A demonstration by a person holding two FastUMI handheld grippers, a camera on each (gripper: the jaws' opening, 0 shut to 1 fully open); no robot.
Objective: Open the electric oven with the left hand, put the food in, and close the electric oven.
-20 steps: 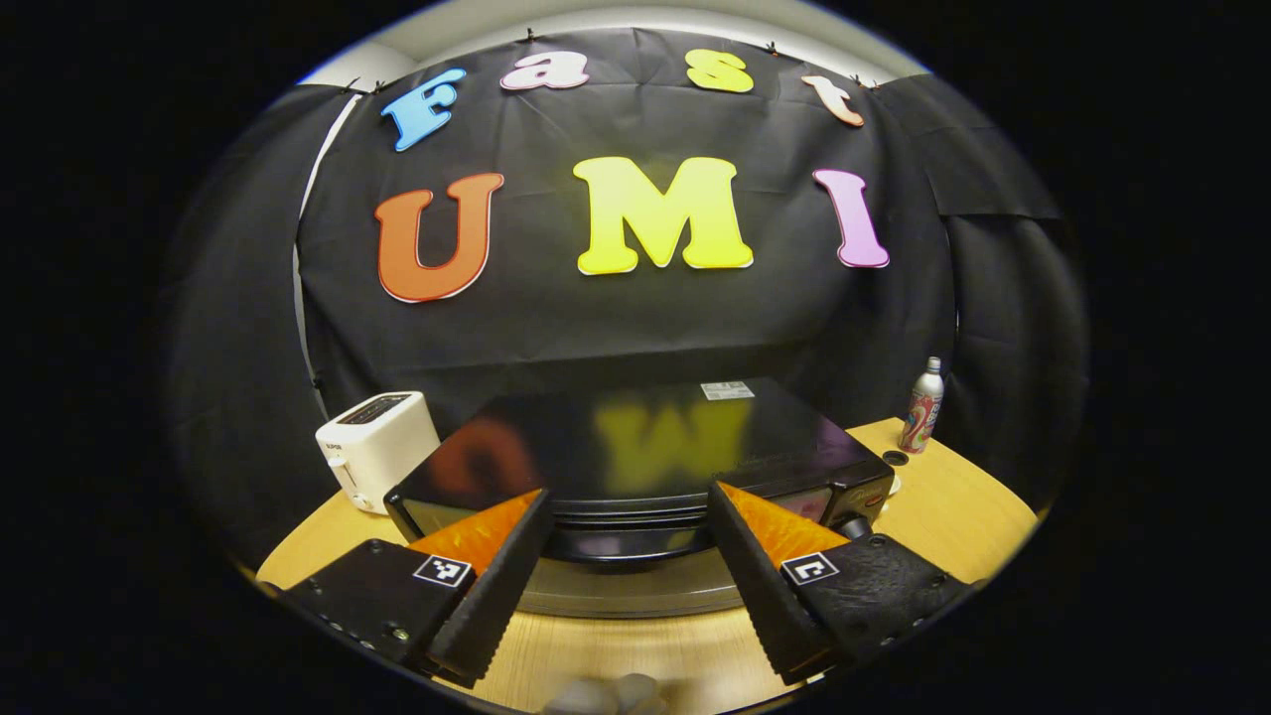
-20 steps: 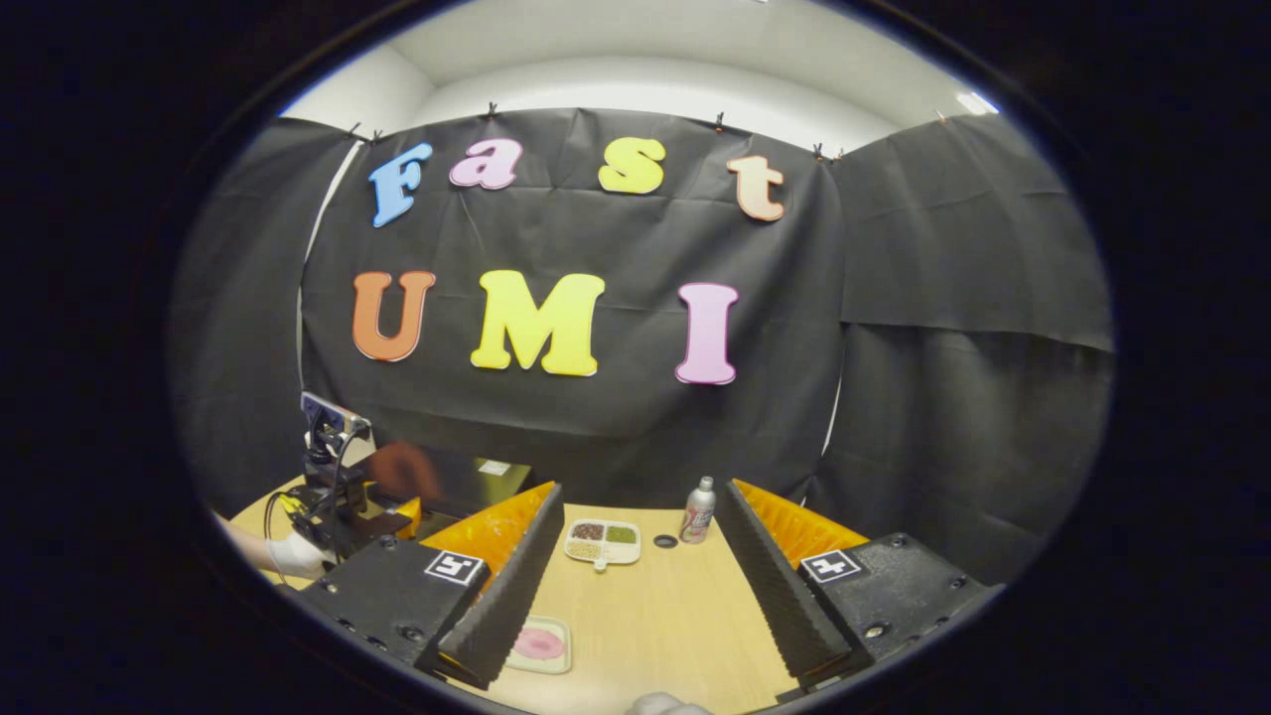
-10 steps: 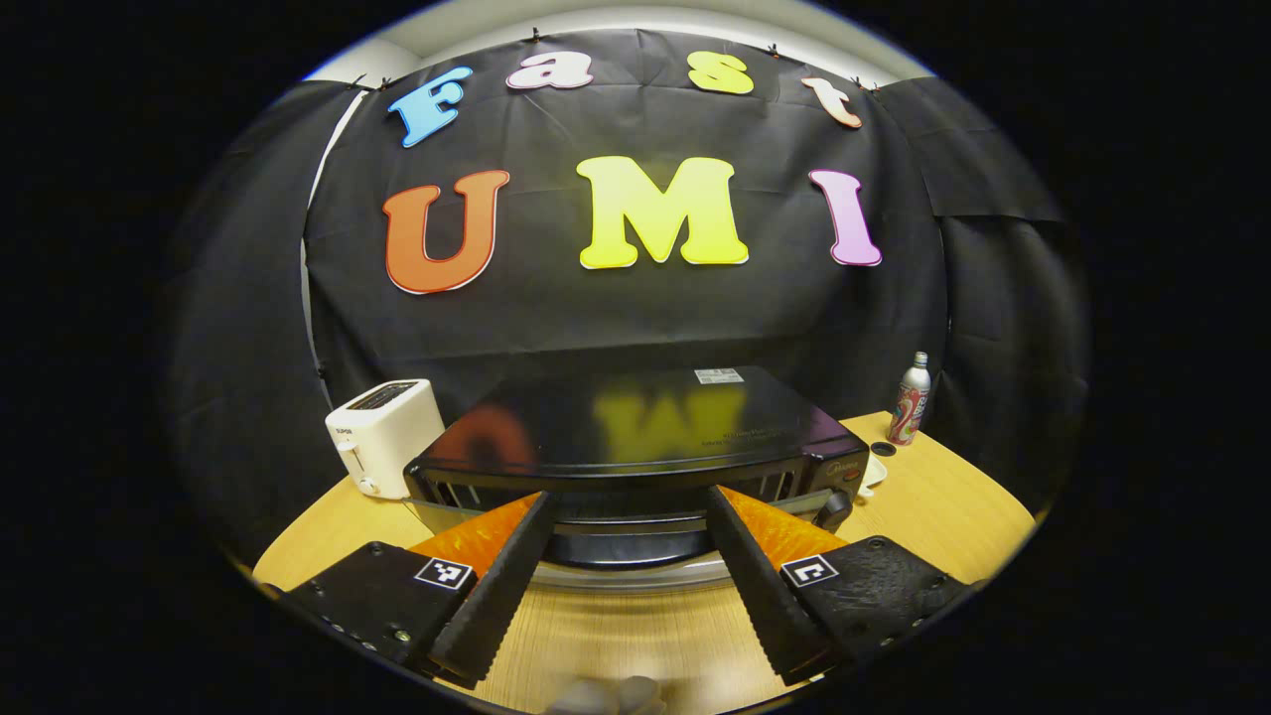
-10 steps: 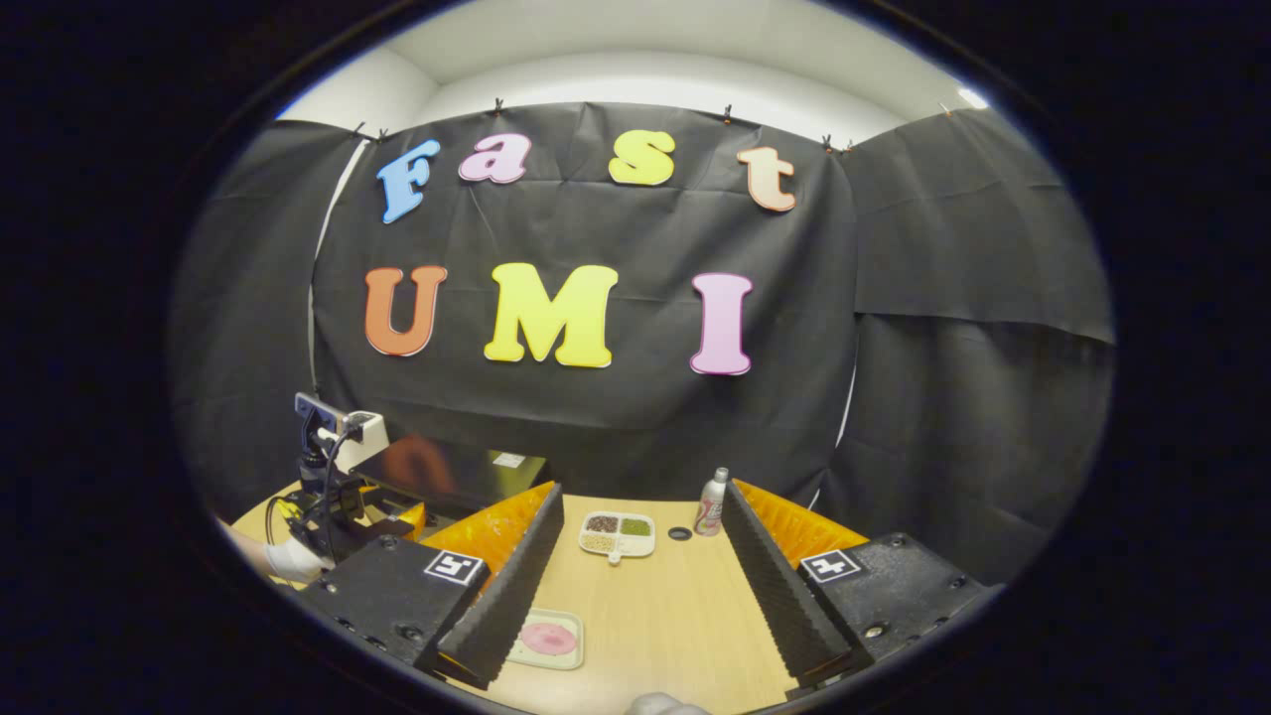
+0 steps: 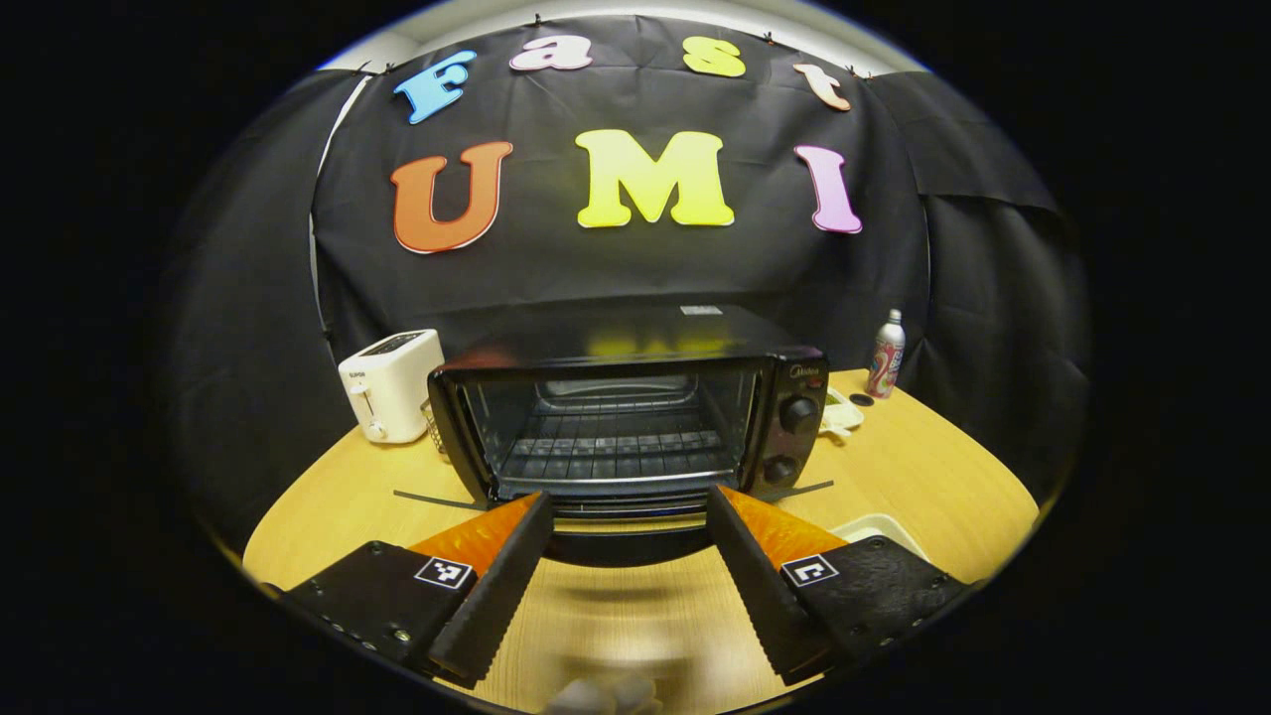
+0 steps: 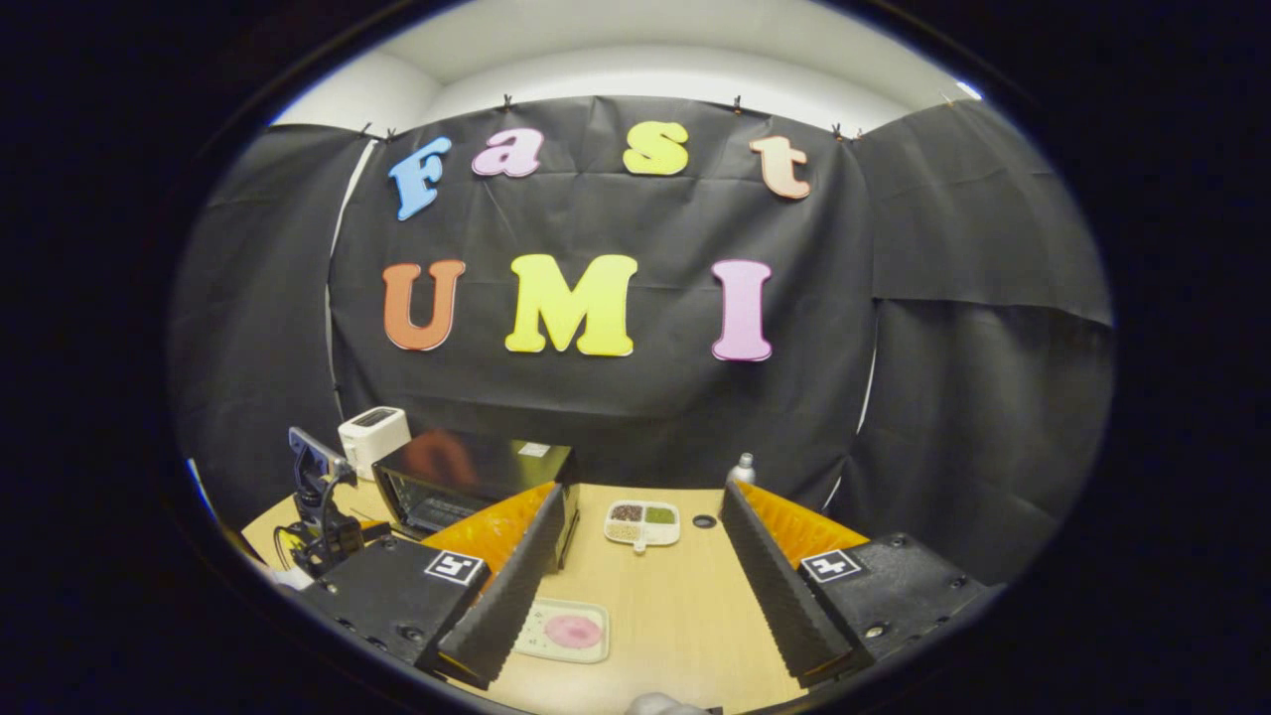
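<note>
The wooden table (image 5: 923, 477) carries everything, and the black electric oven (image 5: 635, 397) is the landmark on it. In the left gripper view the oven faces the camera with its cavity exposed, wire rack (image 5: 616, 442) visible inside, and its door (image 5: 621, 531) dropped down toward the gripper; two knobs (image 5: 797, 415) sit on the panel at the oven's right side. The left gripper (image 5: 626, 581) hangs in front of the lowered door with its jaws spread wide, holding nothing; the door's front edge lies between the two fingers, though contact cannot be told.

A white toaster (image 5: 390, 383) stands just beside the oven's left side. A spray can (image 5: 886, 354) stands well to the oven's right, near the cloth wall.

In the right gripper view the right gripper (image 6: 635, 596) is also spread open and empty, over the table to the right of the oven (image 6: 477, 482). The food, a pink round piece (image 6: 573, 631) on a pale rectangular tray (image 6: 596, 650), lies on the table in front of the oven's right corner. A divided dish (image 6: 642, 522) of grains sits farther back, right of the oven.
</note>
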